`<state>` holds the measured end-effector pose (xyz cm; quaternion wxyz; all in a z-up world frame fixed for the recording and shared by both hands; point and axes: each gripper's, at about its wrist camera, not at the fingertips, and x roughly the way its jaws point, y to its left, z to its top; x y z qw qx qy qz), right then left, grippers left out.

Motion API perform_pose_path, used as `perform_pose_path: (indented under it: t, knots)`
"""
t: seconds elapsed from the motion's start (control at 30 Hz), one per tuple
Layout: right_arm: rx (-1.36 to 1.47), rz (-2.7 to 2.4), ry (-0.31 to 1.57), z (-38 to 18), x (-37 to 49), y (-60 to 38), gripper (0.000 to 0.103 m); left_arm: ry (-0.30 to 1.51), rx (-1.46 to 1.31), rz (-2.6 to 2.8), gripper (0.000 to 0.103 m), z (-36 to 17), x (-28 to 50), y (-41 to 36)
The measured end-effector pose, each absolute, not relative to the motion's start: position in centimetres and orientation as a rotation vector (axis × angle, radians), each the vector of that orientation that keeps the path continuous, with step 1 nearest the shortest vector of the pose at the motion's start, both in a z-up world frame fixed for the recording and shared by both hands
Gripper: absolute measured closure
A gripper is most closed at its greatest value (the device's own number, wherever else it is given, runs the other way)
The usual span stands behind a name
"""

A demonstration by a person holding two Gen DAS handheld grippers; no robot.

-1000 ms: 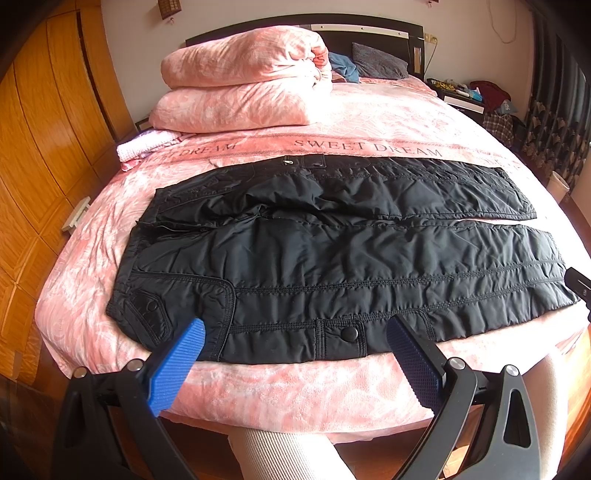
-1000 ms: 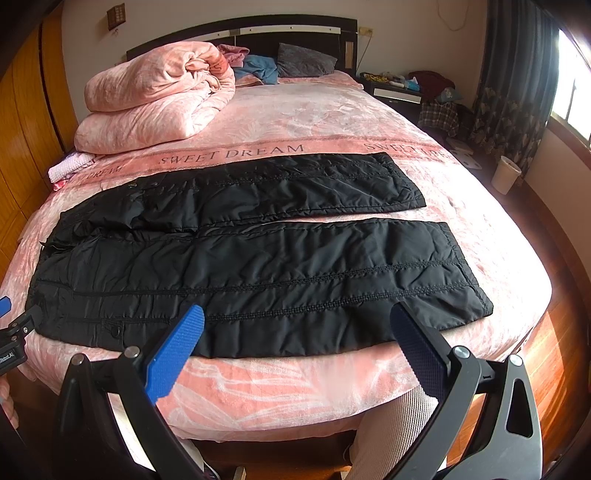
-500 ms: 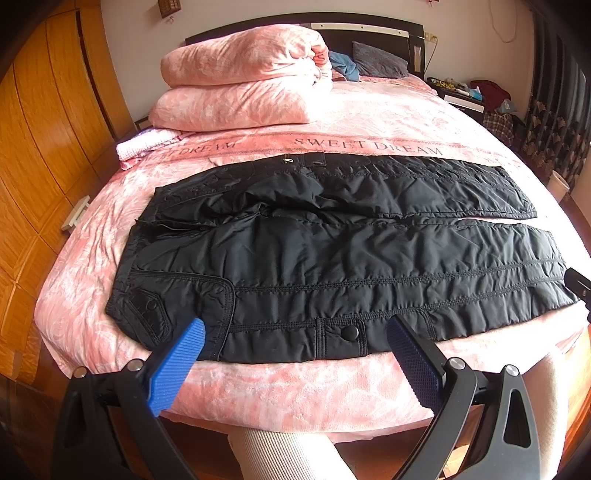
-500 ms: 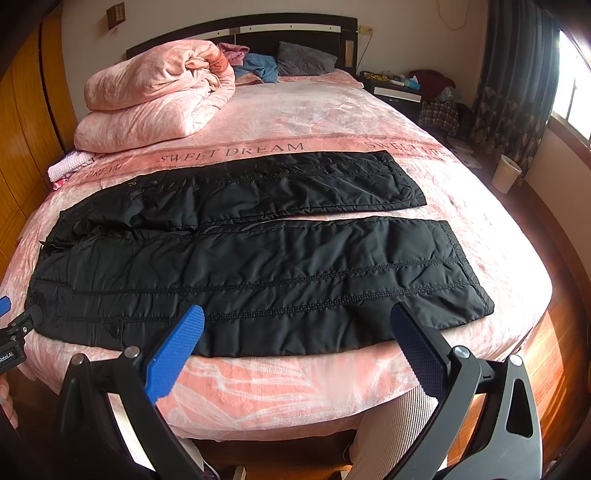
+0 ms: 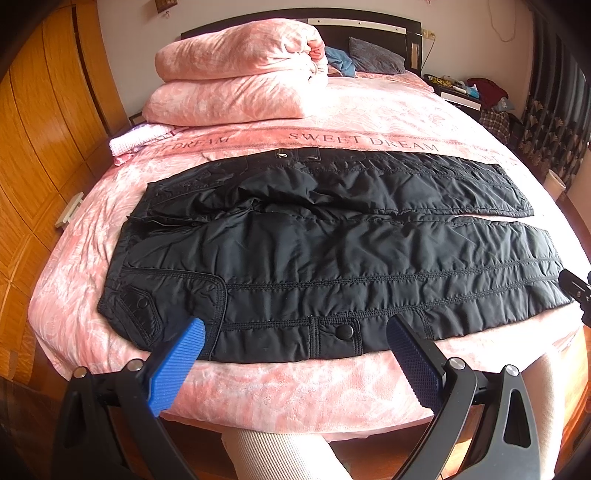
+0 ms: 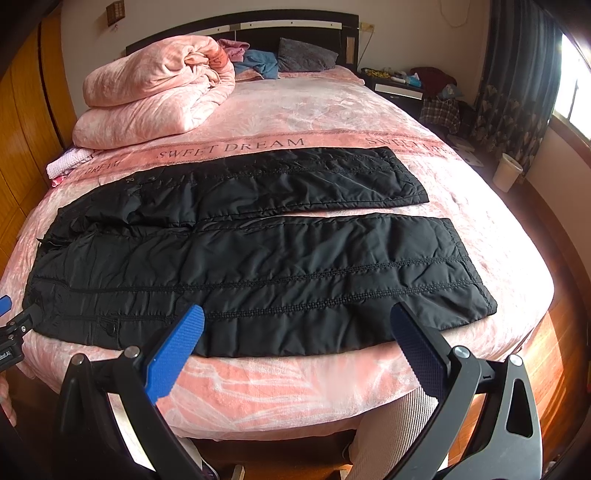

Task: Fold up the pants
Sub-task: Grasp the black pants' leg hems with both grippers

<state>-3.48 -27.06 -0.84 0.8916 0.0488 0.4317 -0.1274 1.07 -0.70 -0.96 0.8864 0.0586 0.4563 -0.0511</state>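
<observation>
- Pink bedding [image 5: 295, 384] printed with "SWEET DREAM" covers a wide bed, which has a dark headboard [image 6: 295, 26] and wooden panelling [image 5: 44, 140] along one side.
- Black padded pants [image 5: 332, 251] lie flat across the near part of the bed, unfolded, with the waist toward the left and the two legs running to the right, side by side with a narrow strip of pink showing between them.
- On the near leg's edge sits a small flap with a snap button [image 5: 345, 331]; a buttoned pocket [image 5: 138, 306] is at the waist corner.
- A folded pink quilt [image 5: 240, 77] is stacked at the far left of the bed, with a grey pillow [image 6: 304, 55] and blue cloth [image 6: 258, 61] by the headboard.
- The left gripper [image 5: 295, 328] hangs over the bed's near edge by the waist, its blue pads wide apart, gripping nothing.
- The right gripper [image 6: 295, 317] hangs over the near edge by the leg ends, likewise spread wide and empty.
- A white bin [image 6: 509, 171] stands on the floor by the dark curtains [image 6: 517, 74].
</observation>
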Motion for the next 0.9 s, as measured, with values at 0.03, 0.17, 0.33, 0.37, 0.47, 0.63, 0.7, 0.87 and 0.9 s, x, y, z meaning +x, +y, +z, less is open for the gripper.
perform_pose_path:
  t: [0.03, 0.17, 0.33, 0.37, 0.47, 0.63, 0.7, 0.87, 0.9]
  knots:
    - [0.101, -0.260, 0.900, -1.0, -3.3, -27.2, 0.002, 0.953, 0.111, -0.119, 0.004, -0.9, 1.3, -0.7]
    - [0.111, -0.230, 0.917, -1.1, -1.6, -28.3, 0.002, 1.004, 0.124, -0.130, 0.004, -1.2, 3.1, -1.1]
    - [0.106, -0.129, 0.924, -0.6, 3.1, -30.4, 0.002, 1.060, 0.032, -0.149, 0.004, -1.1, 7.8, -1.1]
    - [0.121, -0.087, 0.925, -0.5, 4.5, -31.0, 0.002, 1.071, 0.011, -0.168, 0.004, -1.1, 9.2, -1.2]
    - [0.144, 0.016, 0.951, -0.7, 9.4, -32.6, 0.002, 1.092, 0.020, -0.164, 0.004, -1.3, 13.6, -2.1]
    - [0.094, 0.186, 0.991, -2.0, 18.7, -34.6, 0.002, 1.150, 0.032, -0.213, 0.004, -2.3, 21.8, -4.4]
    - [0.098, 0.285, 1.045, -3.3, 22.9, -35.1, 0.002, 1.186, 0.006, -0.265, 0.004, -3.1, 25.2, -5.4]
    - [0.079, 0.419, 1.170, -6.9, 31.7, -36.4, 0.002, 1.244, 0.041, -0.356, 0.004, -5.5, 33.0, -8.3]
    - [0.059, 0.427, 1.180, -7.4, 33.0, -36.5, 0.002, 1.256, 0.046, -0.385, 0.004, -5.9, 34.2, -8.9]
